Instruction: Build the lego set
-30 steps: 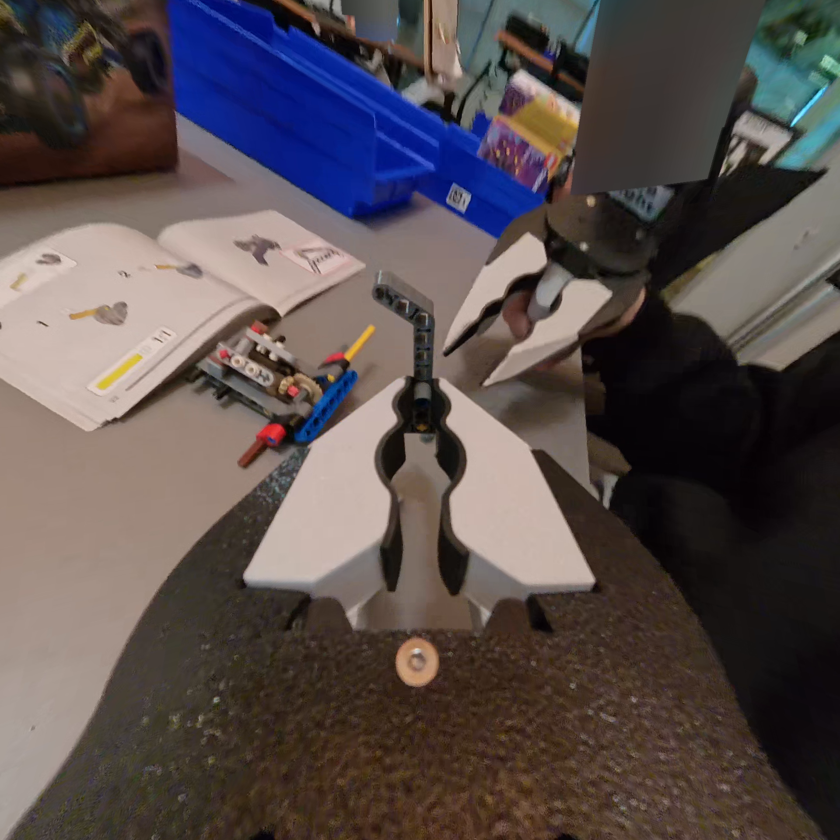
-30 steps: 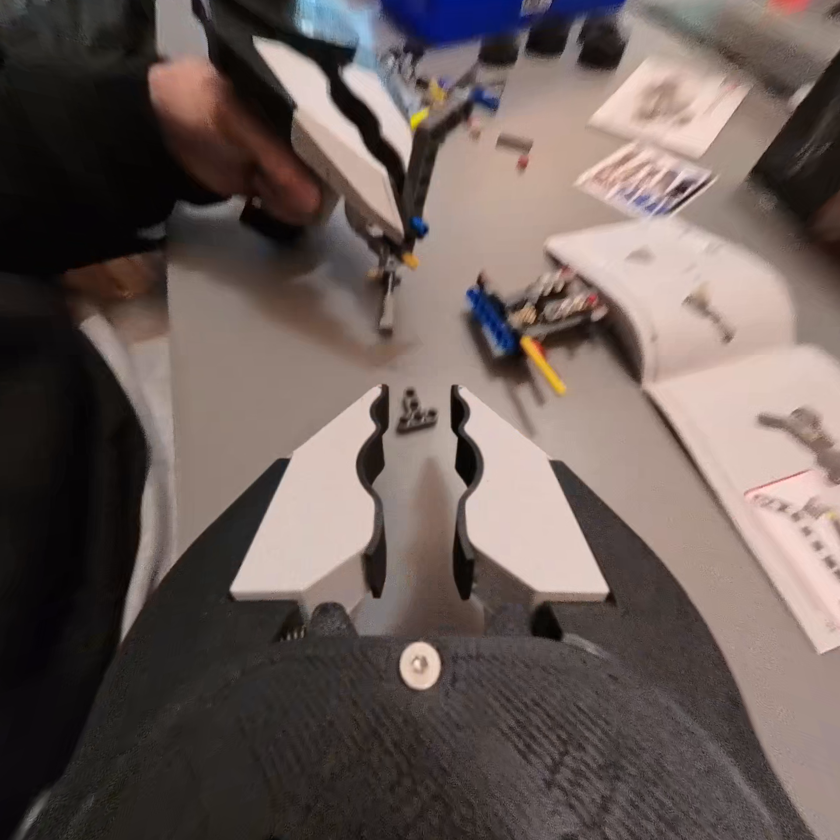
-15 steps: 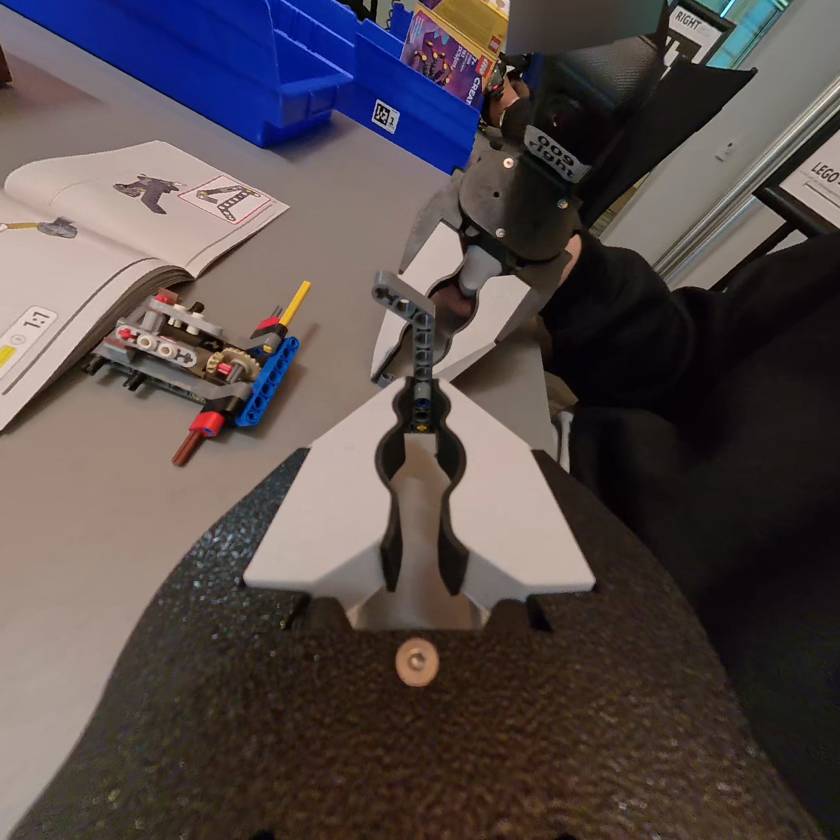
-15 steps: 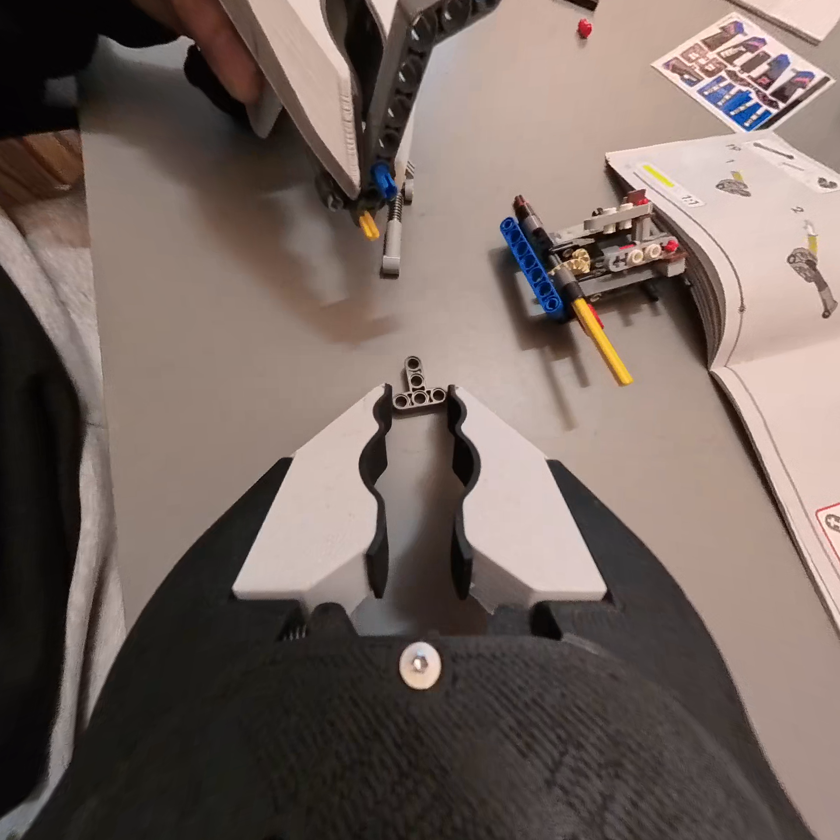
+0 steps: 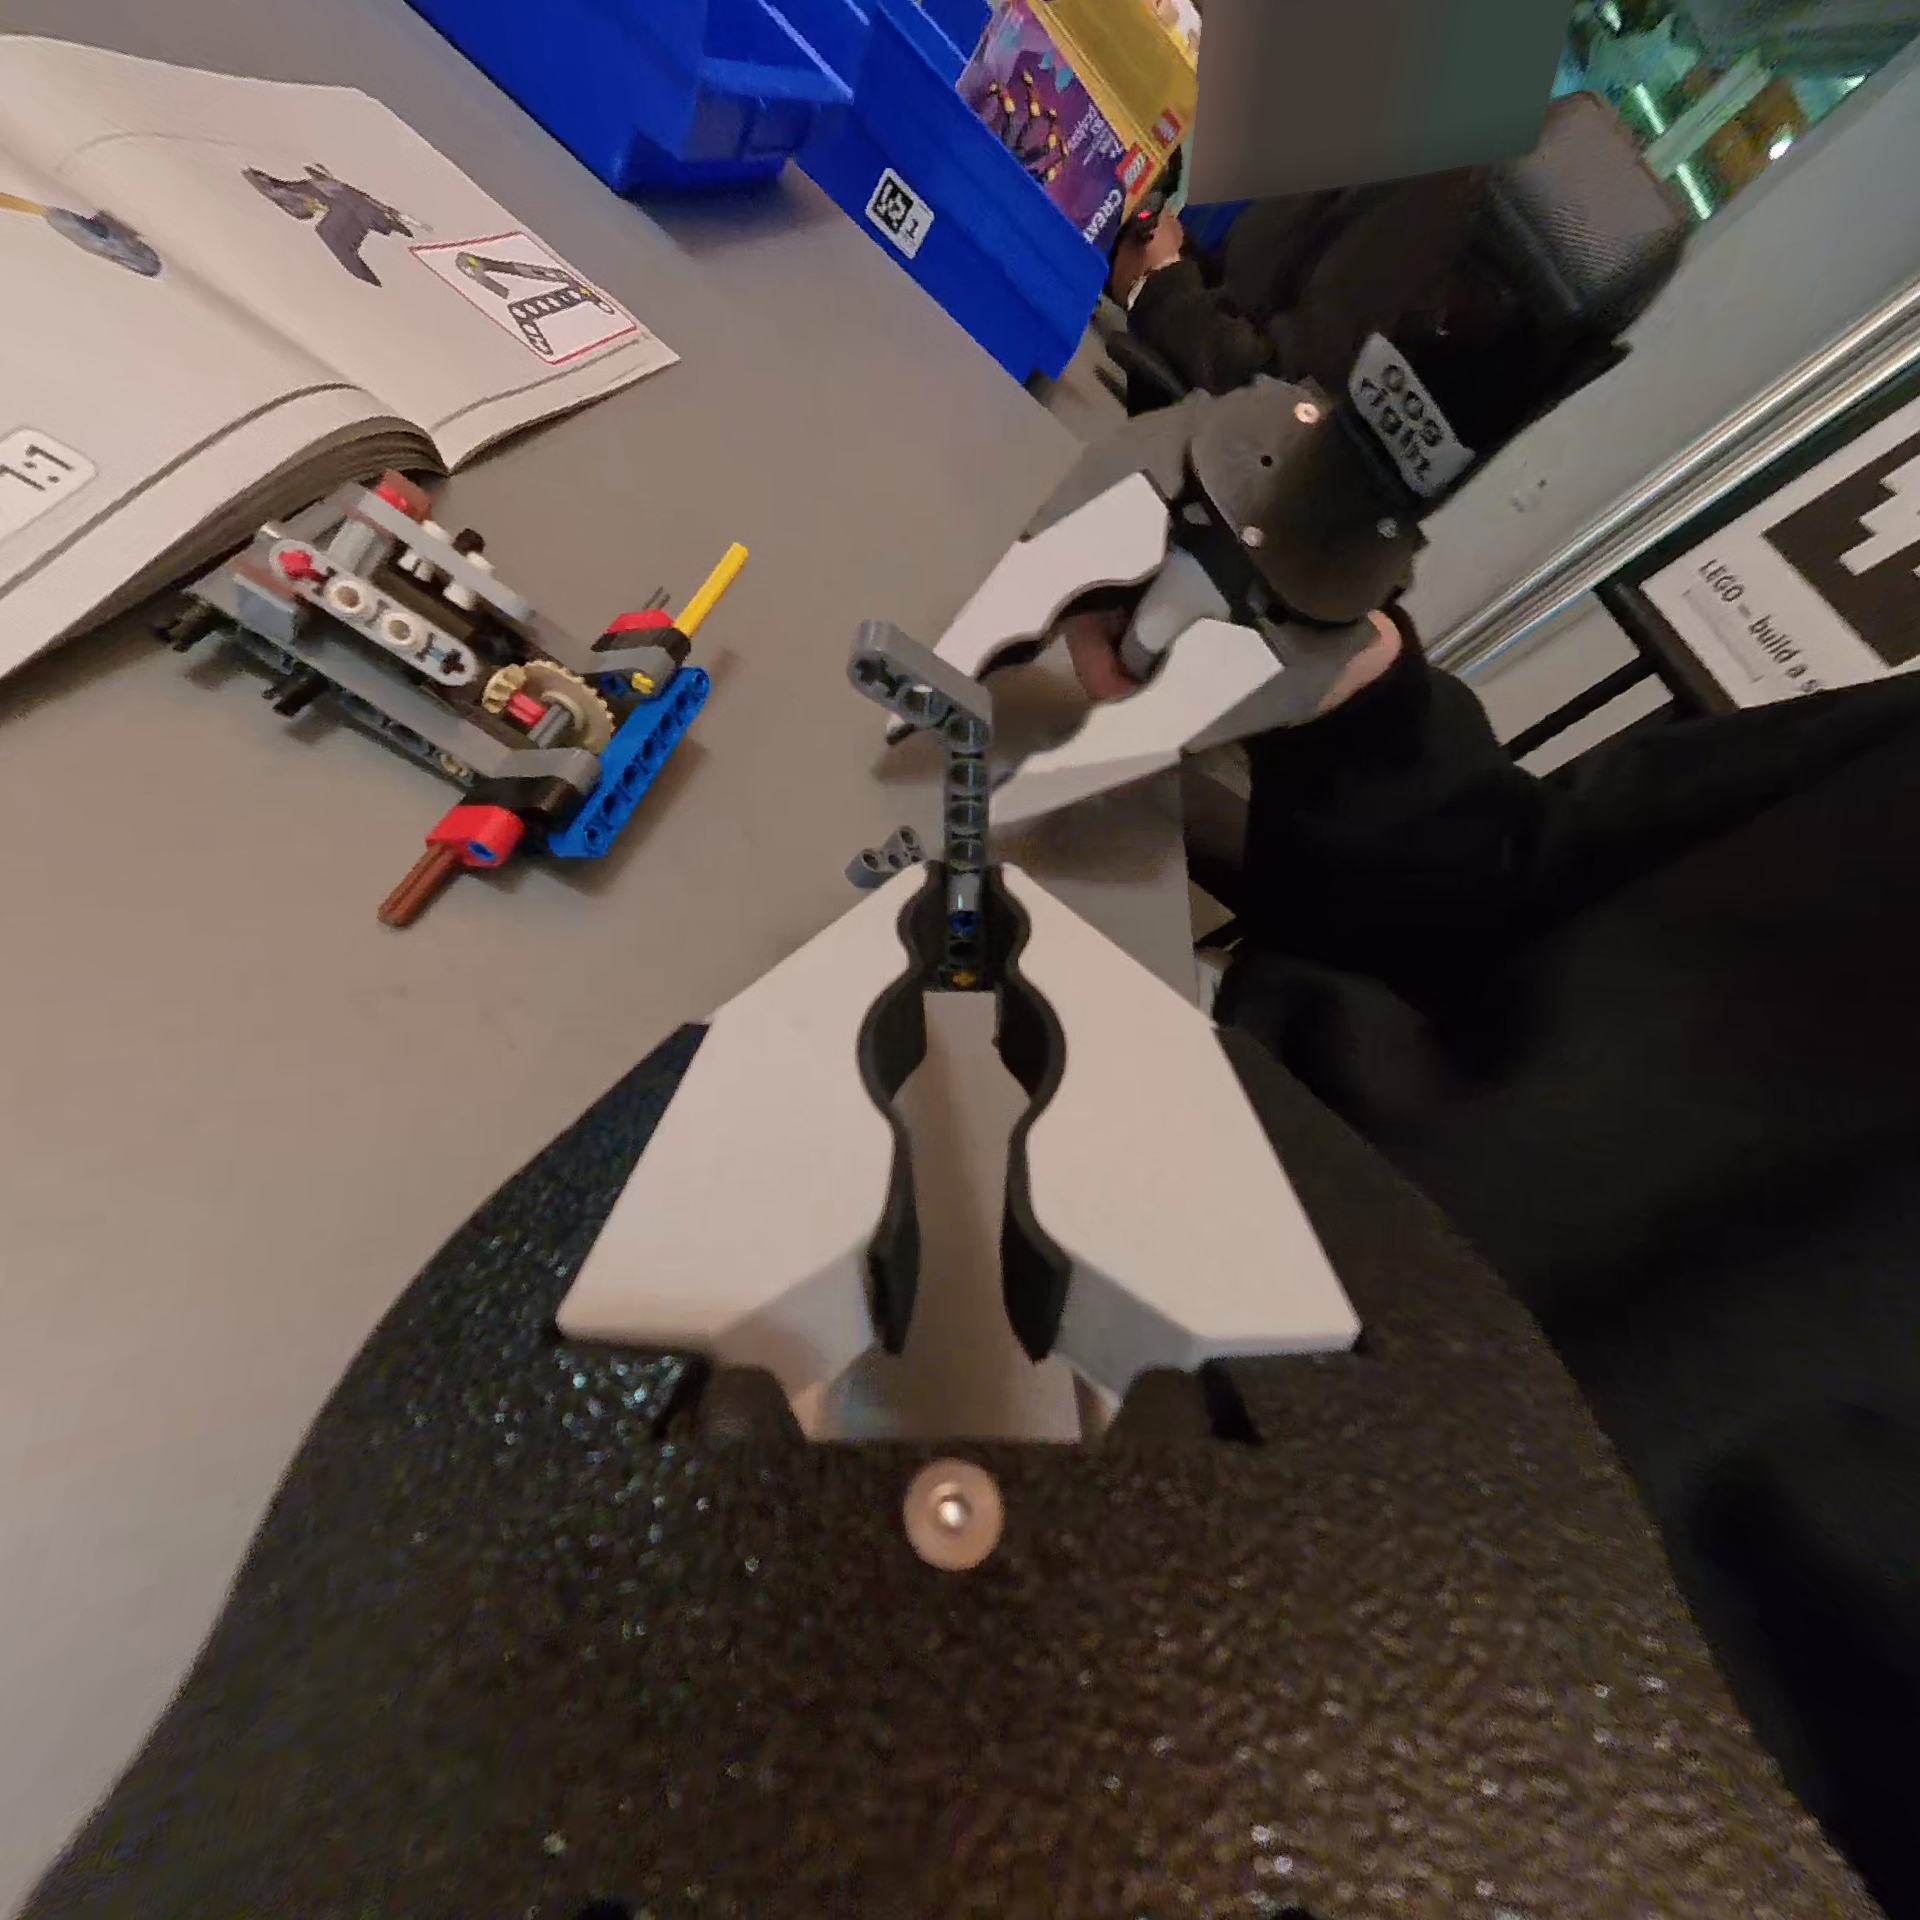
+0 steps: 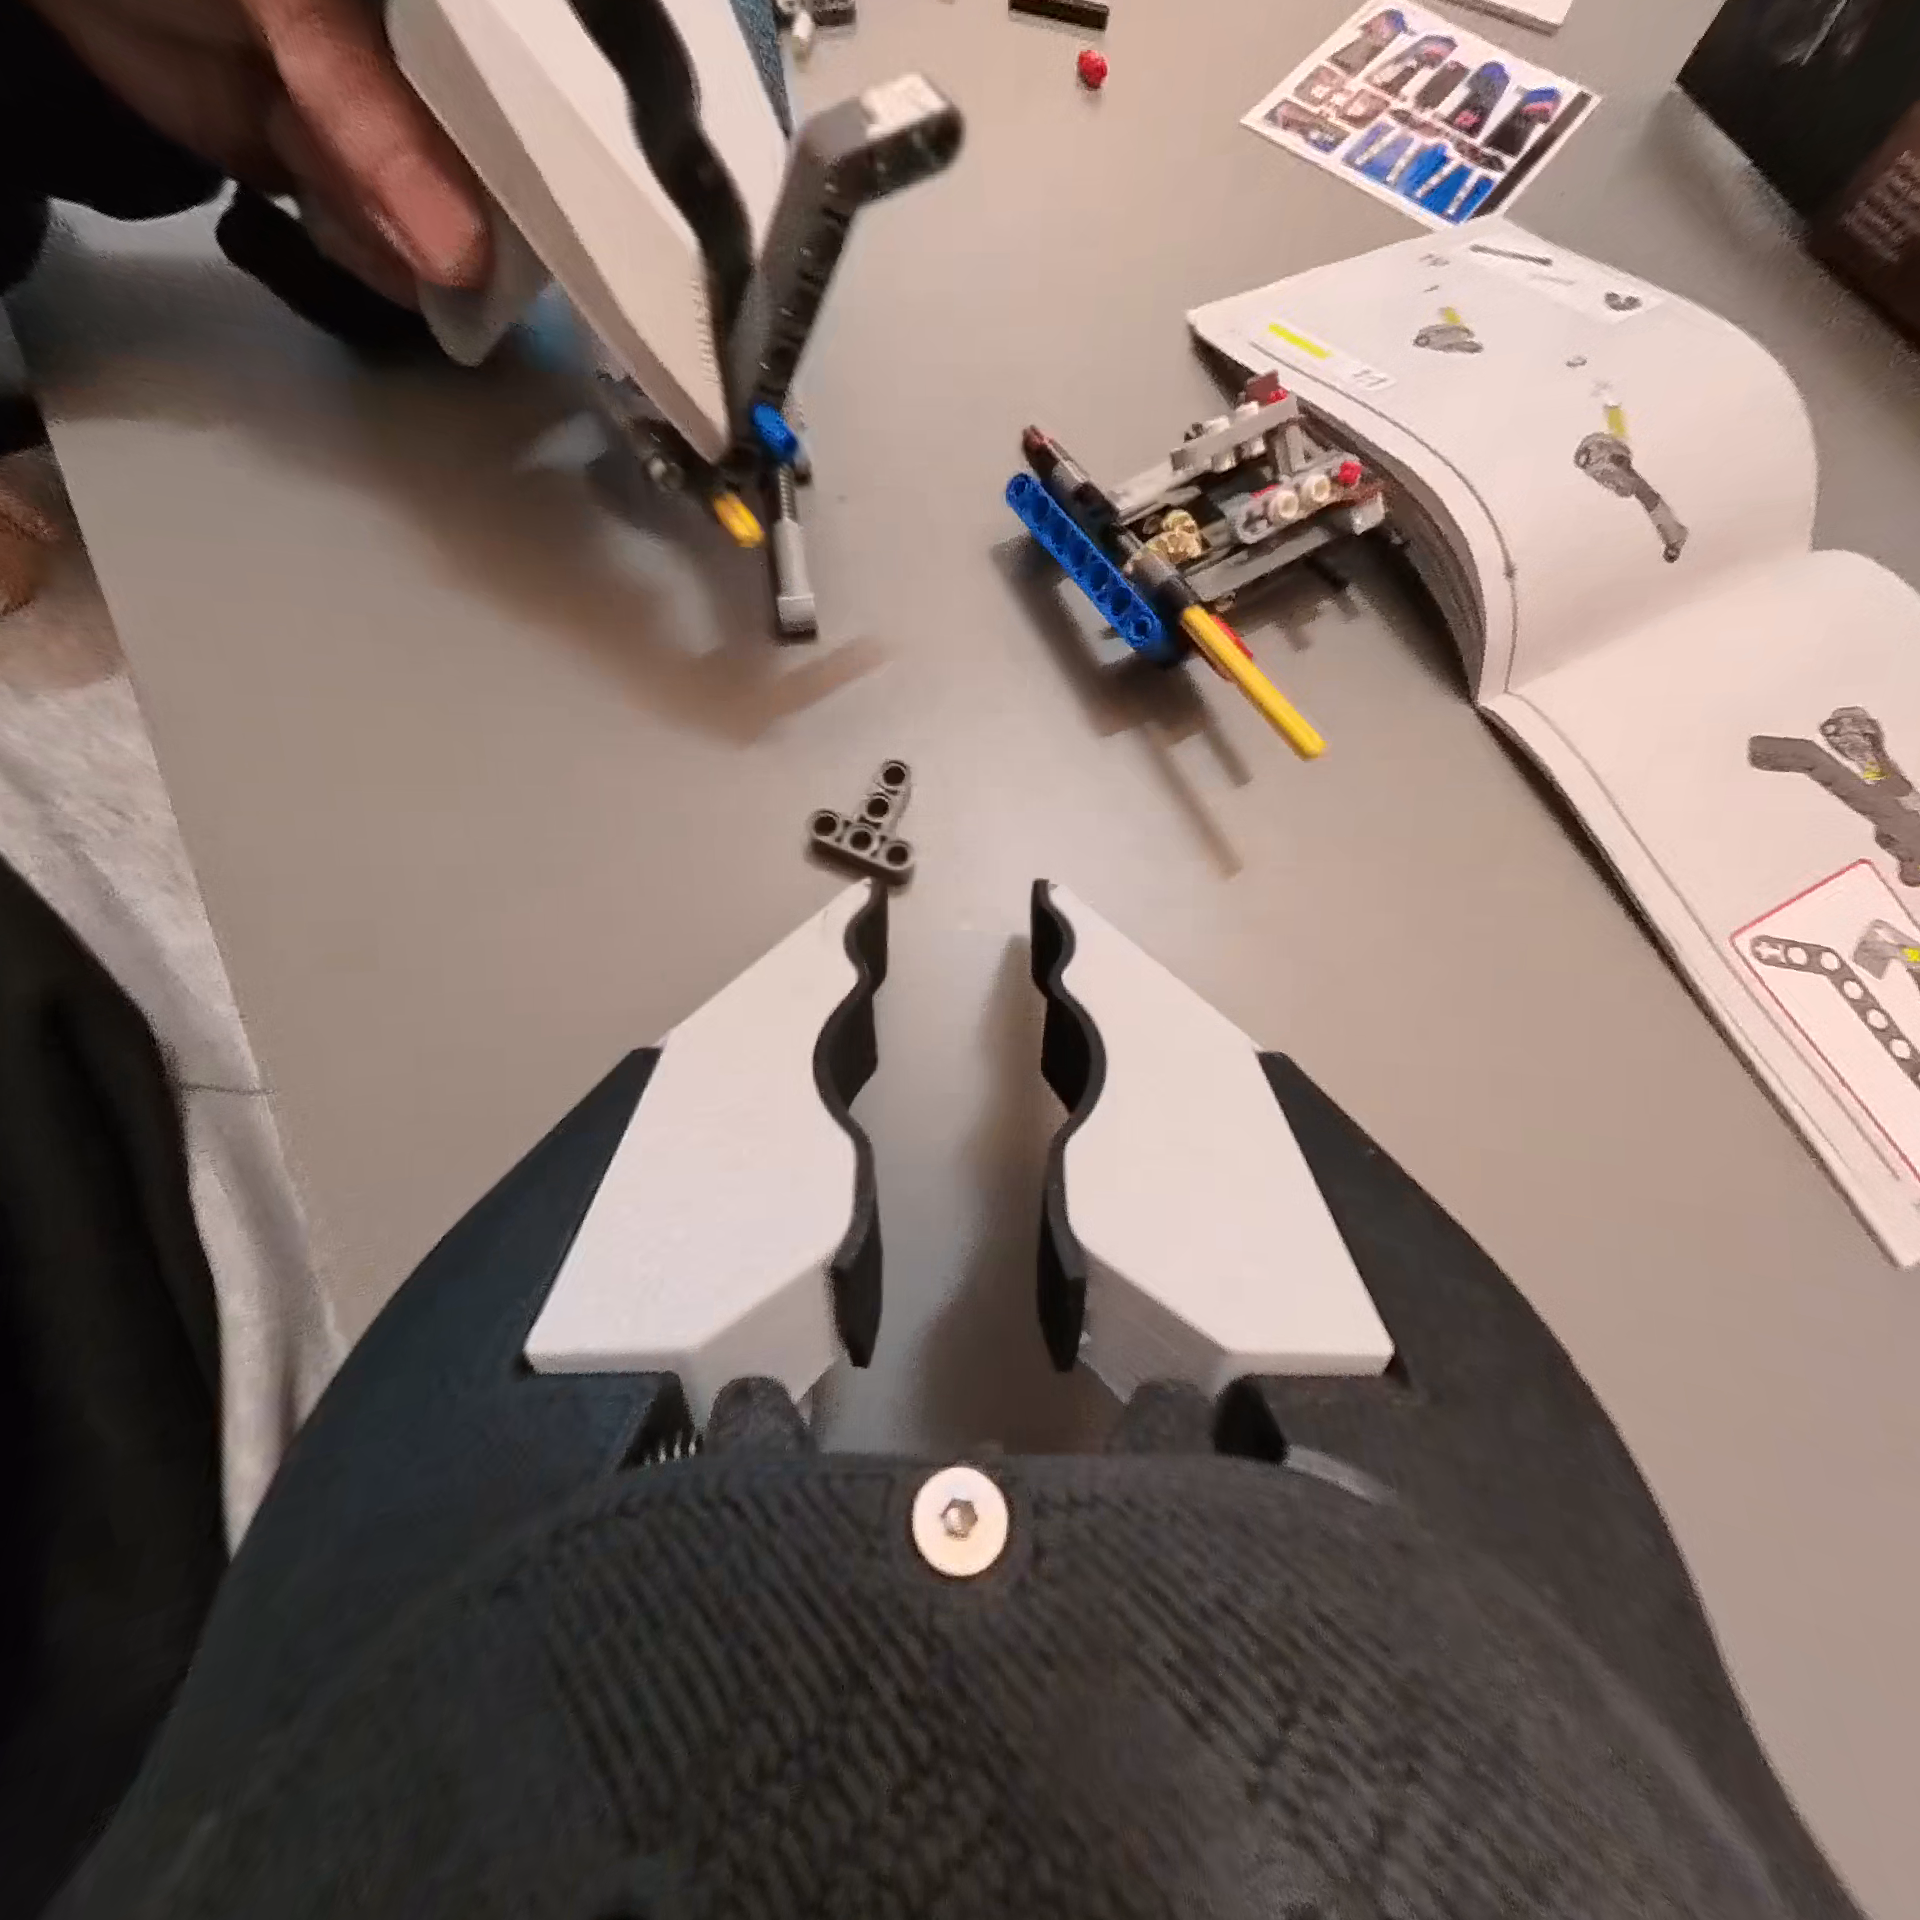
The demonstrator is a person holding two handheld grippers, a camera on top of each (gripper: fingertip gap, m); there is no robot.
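My left gripper (image 5: 961,906) is shut on the lower end of a dark grey bent beam (image 5: 961,769) with a blue and a yellow pin, held upright above the grey table (image 5: 260,1039). In the right wrist view it (image 6: 727,447) is at the upper left with the beam (image 6: 821,239). My right gripper (image 6: 958,896) is open and empty, low over the table. A small grey T-shaped piece (image 6: 864,821) lies just ahead of its left fingertip; it also shows in the left wrist view (image 5: 883,857). The partial build (image 5: 468,665) with a blue beam and yellow axle lies by the manual.
The open instruction book (image 6: 1610,499) lies right of the build (image 6: 1174,540). A sticker sheet (image 6: 1423,114) and a small red piece (image 6: 1091,68) lie farther back. Blue bins (image 5: 831,125) line the table's far side. The table edge runs along the left (image 6: 104,644). Tip to tip, the grippers are about 8 cm apart.
The T-shaped piece was between my right fingertips half a second ago; now it lies ahead and left of them, and the jaws stand wider. My left gripper has shifted with the beam still in it.
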